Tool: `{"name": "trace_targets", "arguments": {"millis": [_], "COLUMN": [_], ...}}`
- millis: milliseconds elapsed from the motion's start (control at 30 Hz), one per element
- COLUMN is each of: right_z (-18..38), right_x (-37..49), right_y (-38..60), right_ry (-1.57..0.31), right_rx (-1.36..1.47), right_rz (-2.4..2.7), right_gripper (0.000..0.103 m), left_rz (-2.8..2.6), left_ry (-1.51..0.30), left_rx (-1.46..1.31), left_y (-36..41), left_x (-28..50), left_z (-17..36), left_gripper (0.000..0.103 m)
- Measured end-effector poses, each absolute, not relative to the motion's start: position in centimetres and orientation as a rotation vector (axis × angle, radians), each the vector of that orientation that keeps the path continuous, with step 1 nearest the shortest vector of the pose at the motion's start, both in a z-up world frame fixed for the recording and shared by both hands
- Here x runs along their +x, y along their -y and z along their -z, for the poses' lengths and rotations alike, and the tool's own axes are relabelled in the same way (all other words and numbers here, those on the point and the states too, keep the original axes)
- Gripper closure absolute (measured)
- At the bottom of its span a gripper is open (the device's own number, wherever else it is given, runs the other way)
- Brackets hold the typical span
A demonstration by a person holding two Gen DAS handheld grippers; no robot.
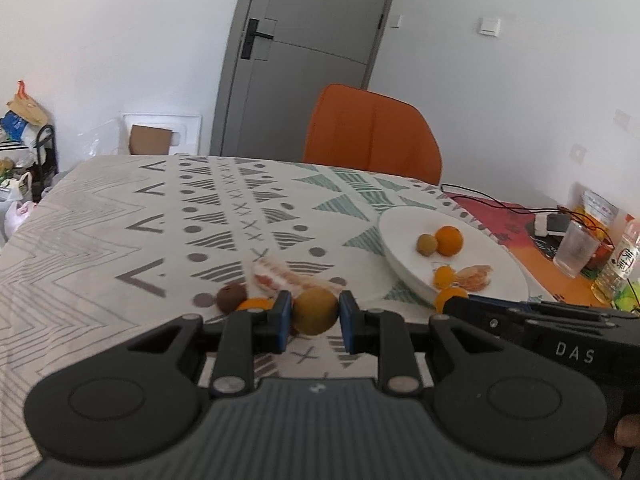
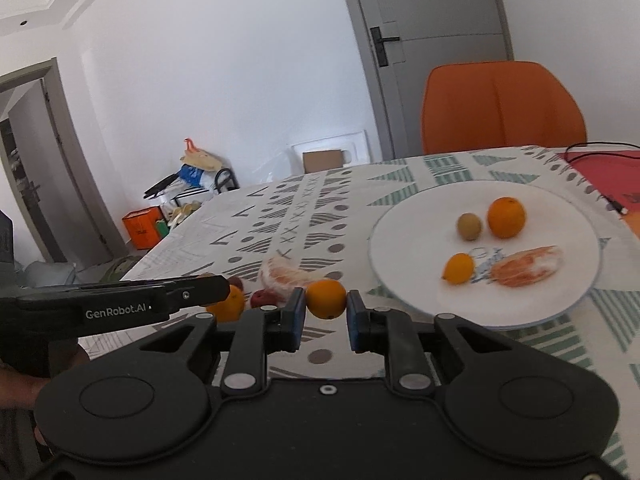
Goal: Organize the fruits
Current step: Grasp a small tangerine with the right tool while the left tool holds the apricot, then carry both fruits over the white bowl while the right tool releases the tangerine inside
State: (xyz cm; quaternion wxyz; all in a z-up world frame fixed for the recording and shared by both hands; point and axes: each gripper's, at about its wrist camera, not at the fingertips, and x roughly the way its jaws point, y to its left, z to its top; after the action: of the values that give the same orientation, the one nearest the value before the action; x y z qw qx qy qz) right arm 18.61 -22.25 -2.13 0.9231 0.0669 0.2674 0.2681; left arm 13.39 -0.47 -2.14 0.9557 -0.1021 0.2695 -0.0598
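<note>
Two claws grip fruit: left gripper a yellow-green fruit, right gripper an orange, undersides hidden.

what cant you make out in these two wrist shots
- Right wrist view: the small red-brown fruit on the tablecloth is half hidden behind the right tongs.
- Right wrist view: the pale wrapped fruit piece on the round white plate is motion-blurred; its kind is unclear.
- Left wrist view: the clear plastic bottle is cut off by the right edge; its label is unreadable.

Yellow-green round fruit clamped in left tool; small orange clamped in right tool; both off worktop.
</note>
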Motion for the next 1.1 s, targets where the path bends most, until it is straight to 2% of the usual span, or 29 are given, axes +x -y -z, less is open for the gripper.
{"name": "trace_targets", "arguments": {"millis": [1033, 1100], "right_z": [3.6, 3.7], "right_x": [19.9, 20.2], "right_y": [30.3, 30.4], "right_ry": [-0.537, -0.535], "right_rx": [0.23, 0.23], "right_rz": [-0.395, -0.398], "right_gripper": [0.083, 0.078], "left_rz": [0.245, 0.248], "left_ry": [-0.548, -0.55], "left_rx": [-0.117, -0.112], "left_y": [8.5, 8.9], "left_x": [17.3, 17.7], "left_z": [1.5, 1.5], "left_gripper": [0.079, 0.079]}}
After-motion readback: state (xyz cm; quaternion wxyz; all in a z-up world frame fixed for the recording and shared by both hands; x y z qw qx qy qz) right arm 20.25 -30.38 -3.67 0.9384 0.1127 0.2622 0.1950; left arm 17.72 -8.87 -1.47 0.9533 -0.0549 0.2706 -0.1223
